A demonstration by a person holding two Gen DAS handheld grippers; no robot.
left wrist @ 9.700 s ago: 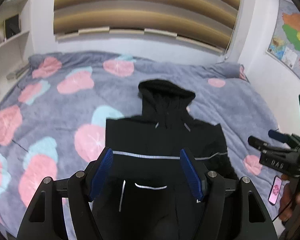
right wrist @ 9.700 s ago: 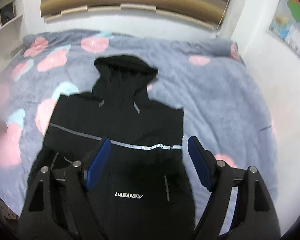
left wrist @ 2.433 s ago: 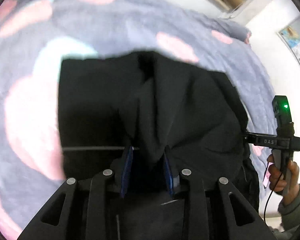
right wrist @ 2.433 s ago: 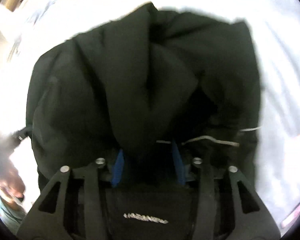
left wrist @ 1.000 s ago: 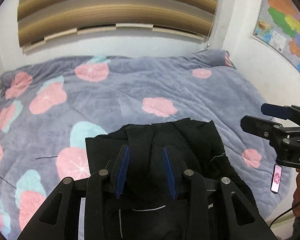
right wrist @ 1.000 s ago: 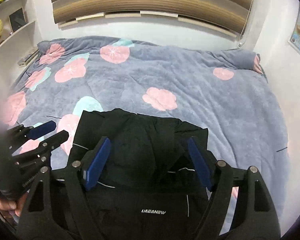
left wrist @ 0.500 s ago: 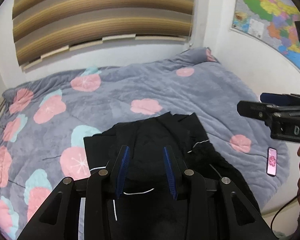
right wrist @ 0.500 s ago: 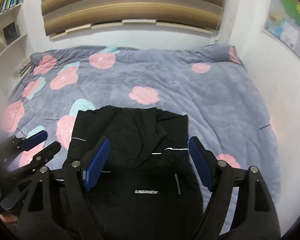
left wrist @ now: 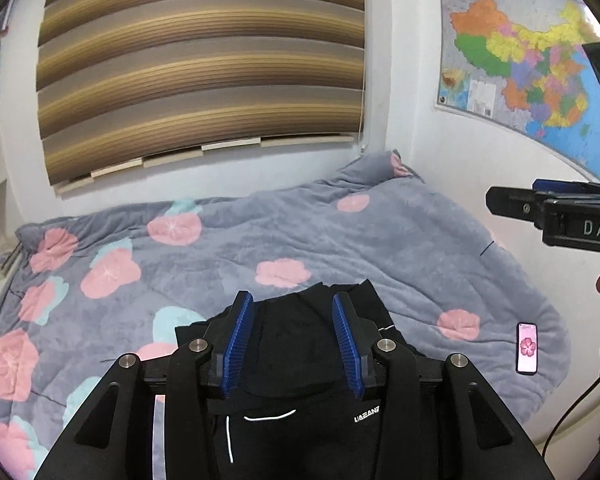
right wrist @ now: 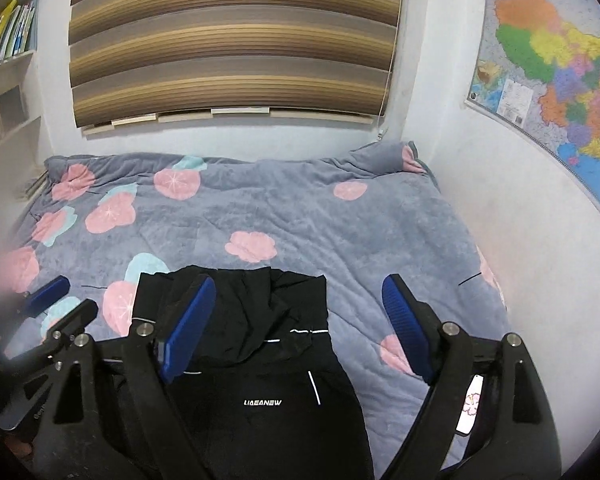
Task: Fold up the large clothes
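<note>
A black hooded jacket (right wrist: 260, 364) with white reflective stripes lies on the near part of the bed, its hood folded down onto its chest; it also shows in the left wrist view (left wrist: 300, 392). My left gripper (left wrist: 293, 340) is open and empty, raised above the folded hood. My right gripper (right wrist: 296, 324) is wide open and empty, above the jacket. The left gripper also shows at the left of the right wrist view (right wrist: 56, 304), and the right gripper at the right edge of the left wrist view (left wrist: 540, 204).
A grey bedspread (right wrist: 300, 216) with pink and teal flowers covers the bed. A phone (left wrist: 526, 348) lies near the bed's right front edge, also seen in the right wrist view (right wrist: 469, 406). A wall map (right wrist: 560, 64) hangs right, blinds (right wrist: 228, 40) behind, shelves (right wrist: 8, 60) left.
Both grippers let go of the hood after folding it down and have lifted up and back. The left jaws have opened wider than half a second ago.
</note>
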